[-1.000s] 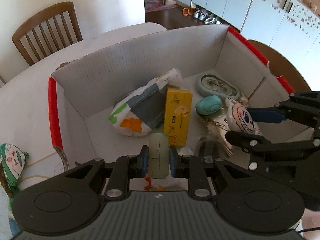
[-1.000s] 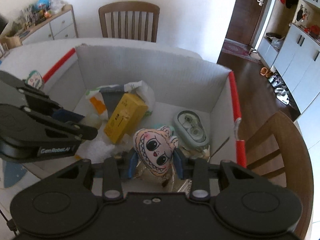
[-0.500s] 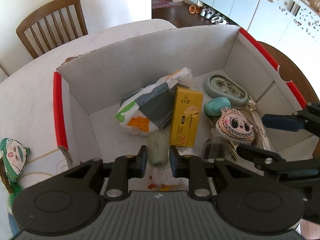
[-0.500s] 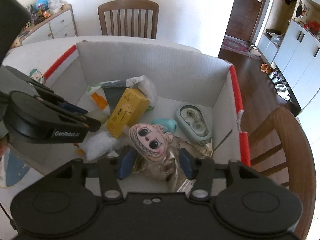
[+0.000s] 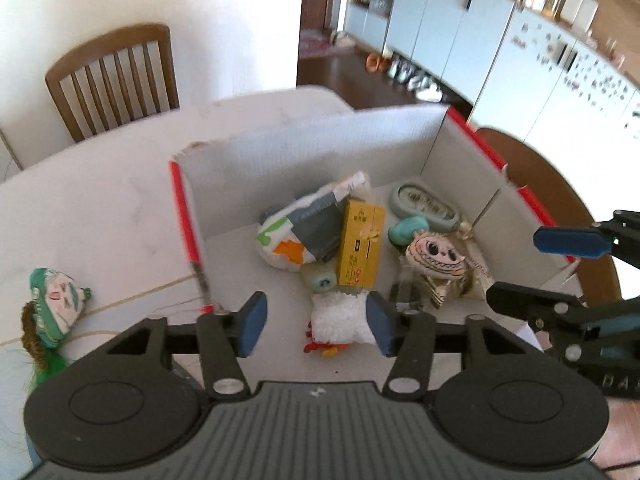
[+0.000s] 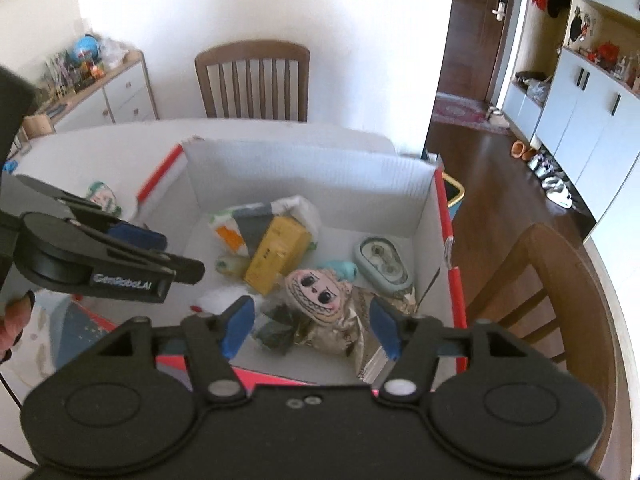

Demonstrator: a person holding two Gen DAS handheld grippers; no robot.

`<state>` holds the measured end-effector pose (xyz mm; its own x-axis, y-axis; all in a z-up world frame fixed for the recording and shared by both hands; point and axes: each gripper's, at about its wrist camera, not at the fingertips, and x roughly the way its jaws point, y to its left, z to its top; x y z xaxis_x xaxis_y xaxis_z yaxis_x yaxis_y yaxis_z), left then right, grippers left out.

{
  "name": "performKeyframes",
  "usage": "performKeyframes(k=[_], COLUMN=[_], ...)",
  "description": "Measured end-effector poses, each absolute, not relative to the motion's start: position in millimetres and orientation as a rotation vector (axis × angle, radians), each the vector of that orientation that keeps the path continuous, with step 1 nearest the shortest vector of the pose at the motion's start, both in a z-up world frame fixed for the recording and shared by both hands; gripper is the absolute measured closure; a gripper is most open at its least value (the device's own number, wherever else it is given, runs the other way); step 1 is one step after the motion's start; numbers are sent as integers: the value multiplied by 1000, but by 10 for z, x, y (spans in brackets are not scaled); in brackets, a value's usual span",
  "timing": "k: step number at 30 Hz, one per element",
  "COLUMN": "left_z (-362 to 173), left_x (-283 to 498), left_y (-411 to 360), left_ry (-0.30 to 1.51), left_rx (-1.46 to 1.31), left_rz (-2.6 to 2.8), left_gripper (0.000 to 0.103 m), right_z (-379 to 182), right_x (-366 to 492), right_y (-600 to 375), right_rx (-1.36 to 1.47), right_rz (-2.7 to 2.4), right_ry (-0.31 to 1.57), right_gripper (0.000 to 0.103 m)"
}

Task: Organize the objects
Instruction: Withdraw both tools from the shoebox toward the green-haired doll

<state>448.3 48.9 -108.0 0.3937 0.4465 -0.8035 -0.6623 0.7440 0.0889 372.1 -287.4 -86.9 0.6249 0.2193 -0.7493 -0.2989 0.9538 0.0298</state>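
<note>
A white table (image 5: pixel 100 216) carries a big white cardboard box (image 5: pixel 320 140) with red-taped edges, and everything being tidied sits on its floor. Piled at the back wall is a crumpled printed bag (image 5: pixel 304 232), with a yellow carton (image 5: pixel 358 246) leaning on it; that heap looks dropped rather than arranged. To the right lie a grey-green oval case (image 5: pixel 424 204), a teal lump (image 5: pixel 408 229) and a flat doll face (image 5: pixel 436 254) resting on crinkly foil packets. A pale green cylinder (image 5: pixel 320 278) lies on its side against the carton, just behind a white fluffy toy (image 5: pixel 340 316).

The left gripper (image 5: pixel 314 324) hangs over the near edge, its jaws opening with nothing pressed between them; the fluffy toy only shows through the gap. The right gripper (image 6: pixel 312 322) is likewise opening above the doll face (image 6: pixel 318 292), not touching it. Both, I'd judge, are empty and clear of the box contents.

Outside the box, a green-hatted doll (image 5: pixel 56 300) lies on the table, seemingly not yet put away. The box's near wall is hidden behind the grippers, and the dark packet beneath the doll face is too crumpled to identify.
</note>
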Motion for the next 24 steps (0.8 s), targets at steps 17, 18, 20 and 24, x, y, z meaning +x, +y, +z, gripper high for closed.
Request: performKeyframes(k=[17, 18, 20, 24], left_z=[-399, -377, -328, -282], left_x=[3238, 3175, 3028, 2782], left_y=[501, 517, 554, 661], left_ry=[781, 779, 770, 768], left_rx=[-232, -227, -216, -203], left_rz=[784, 791, 797, 818], left_gripper=[33, 29, 27, 25], right_z=[-349, -336, -315, -291], right_x=[3305, 3298, 3281, 3260], right_y=[-2108, -2039, -1907, -1615], right_rx=[-10, -8, -5, -8], right_rz=[340, 343, 345, 355], right_ry=[743, 741, 736, 730], right_gripper=[14, 13, 9, 5])
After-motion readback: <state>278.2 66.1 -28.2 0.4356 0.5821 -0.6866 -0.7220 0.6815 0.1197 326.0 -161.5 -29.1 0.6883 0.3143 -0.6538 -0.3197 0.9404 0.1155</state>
